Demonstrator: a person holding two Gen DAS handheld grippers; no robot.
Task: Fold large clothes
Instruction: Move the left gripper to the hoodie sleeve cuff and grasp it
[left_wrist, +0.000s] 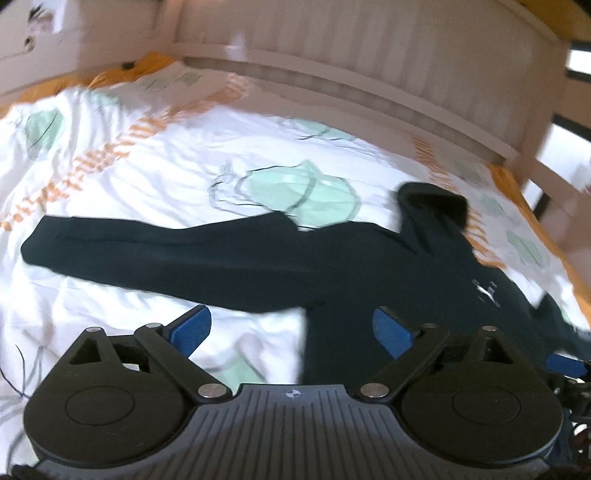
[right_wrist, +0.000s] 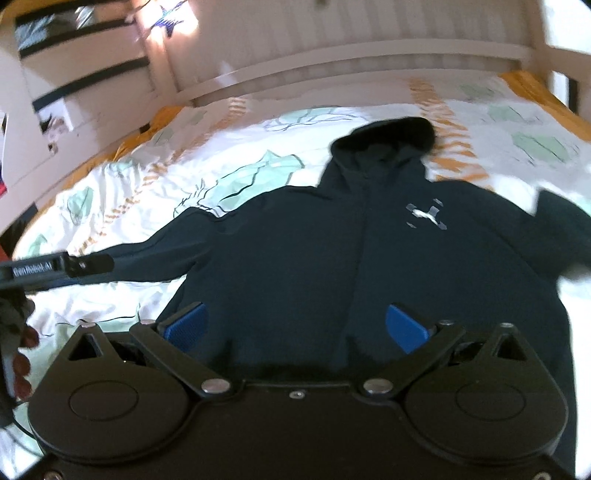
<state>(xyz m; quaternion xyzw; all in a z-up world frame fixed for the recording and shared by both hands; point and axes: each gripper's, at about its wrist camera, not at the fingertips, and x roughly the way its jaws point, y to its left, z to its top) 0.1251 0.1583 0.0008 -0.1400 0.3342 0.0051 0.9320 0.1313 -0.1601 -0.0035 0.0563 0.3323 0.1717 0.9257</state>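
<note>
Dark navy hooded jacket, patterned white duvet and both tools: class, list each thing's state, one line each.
Dark navy hooded jacket: unfolded, front up, sleeves spread, hood flat.
Patterned white duvet: spread, wrinkled, under the jacket.
Left tool: open, holding nothing.
Right tool: open, holding nothing, over the jacket's hem.

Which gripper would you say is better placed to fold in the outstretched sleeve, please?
Probably the left gripper: its open fingers hover right beside the sleeve that stretches out to that side, while the right gripper, also open, faces the middle of the hoodie.

Dark hoodie (right_wrist: 314, 258) on patterned bed (left_wrist: 129, 155)
</note>
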